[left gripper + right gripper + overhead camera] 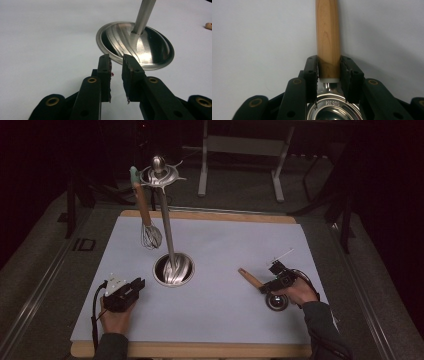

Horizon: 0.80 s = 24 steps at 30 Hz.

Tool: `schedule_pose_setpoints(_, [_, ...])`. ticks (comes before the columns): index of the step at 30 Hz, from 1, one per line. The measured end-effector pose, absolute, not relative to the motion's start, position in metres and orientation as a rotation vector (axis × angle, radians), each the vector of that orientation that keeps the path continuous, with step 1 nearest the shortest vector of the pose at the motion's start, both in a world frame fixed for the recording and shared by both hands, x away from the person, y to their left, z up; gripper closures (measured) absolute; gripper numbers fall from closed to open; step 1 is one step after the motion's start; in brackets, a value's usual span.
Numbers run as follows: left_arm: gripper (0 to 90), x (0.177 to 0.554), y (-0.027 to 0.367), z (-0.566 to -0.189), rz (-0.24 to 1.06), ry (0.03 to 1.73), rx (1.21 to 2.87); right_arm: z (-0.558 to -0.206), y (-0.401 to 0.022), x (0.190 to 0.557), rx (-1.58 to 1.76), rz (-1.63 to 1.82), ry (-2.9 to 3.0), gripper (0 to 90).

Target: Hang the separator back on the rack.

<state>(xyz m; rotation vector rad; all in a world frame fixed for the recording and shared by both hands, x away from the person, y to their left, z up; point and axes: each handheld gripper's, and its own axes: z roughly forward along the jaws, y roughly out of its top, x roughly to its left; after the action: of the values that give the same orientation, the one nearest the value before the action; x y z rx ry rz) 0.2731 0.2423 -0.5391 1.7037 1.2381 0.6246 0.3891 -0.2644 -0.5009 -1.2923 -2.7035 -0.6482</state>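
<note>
Jaws of the right gripper [329, 72] clamp the wooden handle [328, 37] of a steel ladle [332, 110] at lower right of the high view; its long axis runs straight ahead between them. Left gripper [116, 75] waits narrow and empty.

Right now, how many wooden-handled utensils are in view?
2. A whisk hangs from the top ring of the metal stand. A ladle lies near the table's right side, its handle between the right tongs.

Left gripper [131, 289] rests low, jaws slightly apart and empty; right gripper [274, 282] jaws clamped
</note>
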Motion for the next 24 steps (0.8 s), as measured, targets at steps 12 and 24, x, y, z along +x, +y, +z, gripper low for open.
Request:
schedule_pose_setpoints(12, [76.6, 0.273, 0.242, -0.539, 0.629, 1.24, 1.711, -0.502, -0.252, 0.393, -1.247, -0.587, -2.708, 68.1])
schedule_pose_setpoints(24, [76.6, 0.273, 0.242, -0.539, 0.631, 1.238, 1.709, -0.497, -0.234, 0.39, -1.257, -0.468, -2.806, 70.8])
